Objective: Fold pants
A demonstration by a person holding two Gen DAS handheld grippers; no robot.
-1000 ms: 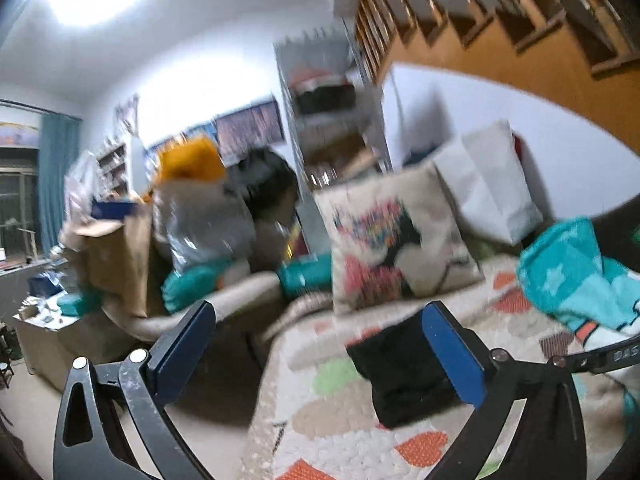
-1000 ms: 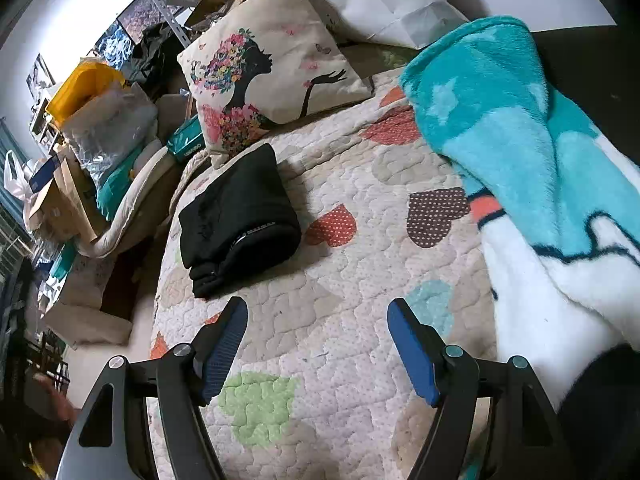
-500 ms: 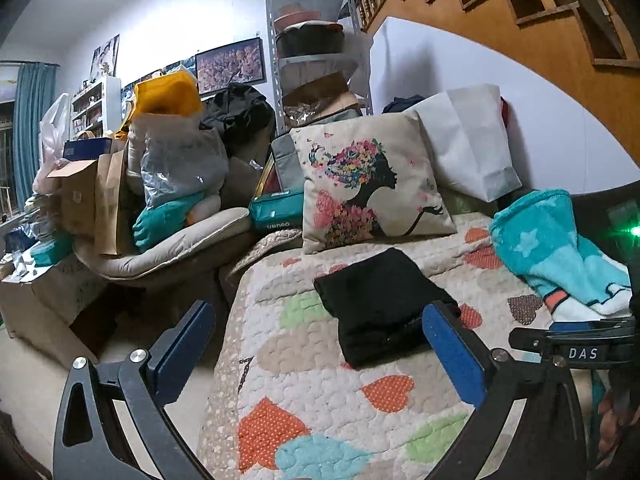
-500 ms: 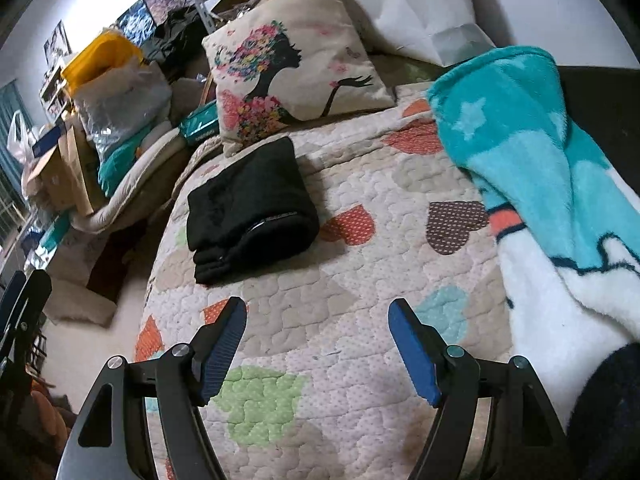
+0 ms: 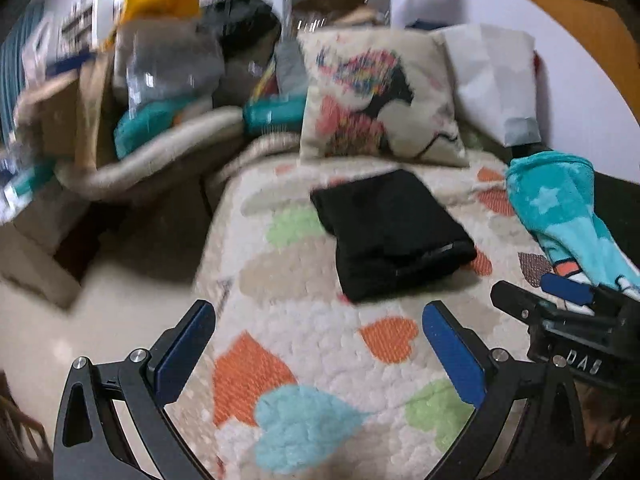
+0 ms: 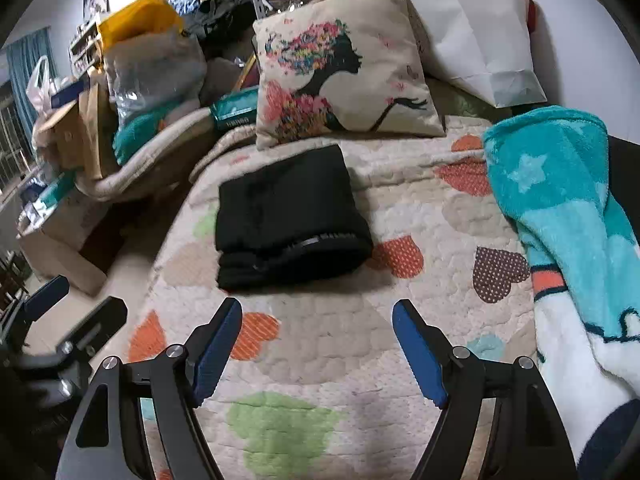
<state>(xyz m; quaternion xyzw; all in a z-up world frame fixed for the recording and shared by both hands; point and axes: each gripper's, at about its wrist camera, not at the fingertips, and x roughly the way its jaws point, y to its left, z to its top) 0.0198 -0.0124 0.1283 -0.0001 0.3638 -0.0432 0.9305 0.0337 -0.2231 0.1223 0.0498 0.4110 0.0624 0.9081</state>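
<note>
Pants (image 6: 289, 216): black, folded into a compact stack, lying on the quilt (image 6: 320, 352), ahead of both hand-held grippers and apart from them. Cushion (image 6: 344, 68): just beyond pants. Blanket (image 6: 568, 216): teal, right of pants. Left hand-held gripper (image 5: 316, 344): jaws wide apart, nothing held. Right hand-held gripper (image 6: 316, 344): jaws wide apart, nothing held.

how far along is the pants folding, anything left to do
Done: the black pants lie as a compact folded stack on the heart-patterned quilt, in front of the pillow.

In hand: nothing. The left gripper and right gripper are both open and empty, short of the pants.

Left: seemingly nothing to fold; at most, a tidy of the stack's edges.
</note>
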